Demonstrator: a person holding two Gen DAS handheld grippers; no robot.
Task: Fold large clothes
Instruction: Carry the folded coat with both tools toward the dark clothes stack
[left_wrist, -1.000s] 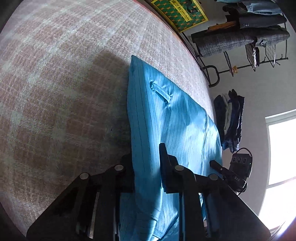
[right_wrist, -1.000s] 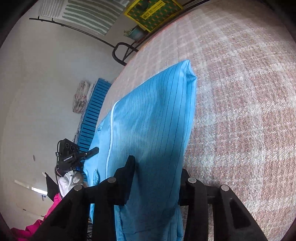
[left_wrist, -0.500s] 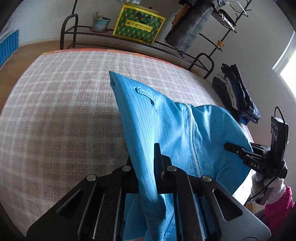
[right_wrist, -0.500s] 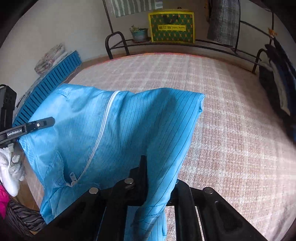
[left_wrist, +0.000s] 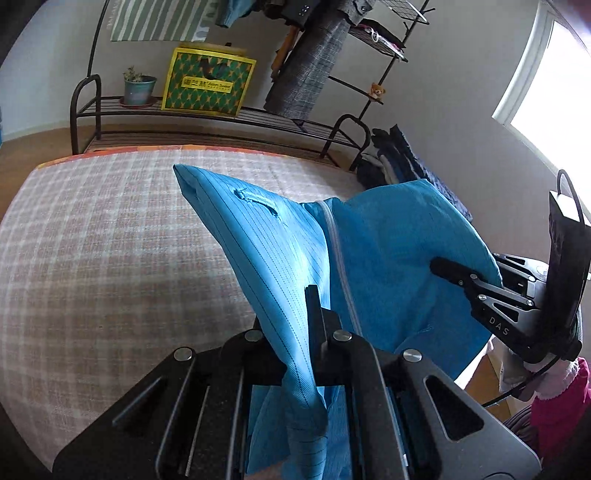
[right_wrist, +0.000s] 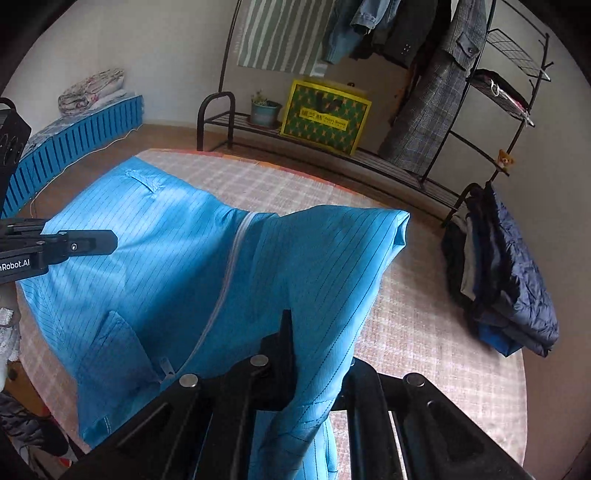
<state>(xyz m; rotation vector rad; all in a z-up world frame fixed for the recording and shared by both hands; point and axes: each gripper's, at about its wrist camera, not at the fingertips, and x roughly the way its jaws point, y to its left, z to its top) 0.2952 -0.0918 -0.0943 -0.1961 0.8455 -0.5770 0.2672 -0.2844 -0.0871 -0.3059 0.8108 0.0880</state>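
Both tongs are clamped on the blue jacket (left_wrist: 388, 258), which hangs stretched between them above the plaid surface (left_wrist: 103, 258), its far corners reaching toward the middle of that surface. The left tongs (left_wrist: 295, 332) pinch a bunched edge on one side, the right tongs (right_wrist: 314, 354) pinch the other side, and the zipper (right_wrist: 229, 269) runs down the front between them. The cloth looks thin and slippery, so a bunched edge may slide out of either grip if the two sides are pulled apart too hard, and the jacket would drop in a heap. Uneven lowering could also leave the front creased or one corner folded under, and the near hem may hang off the surface edge. Readable writing: "DAS" on the right tongs' body in the left view, "Robot.AI" on the left tongs' body in the right view; the print on the yellow-green bag (left_wrist: 208, 83) is too small to read.
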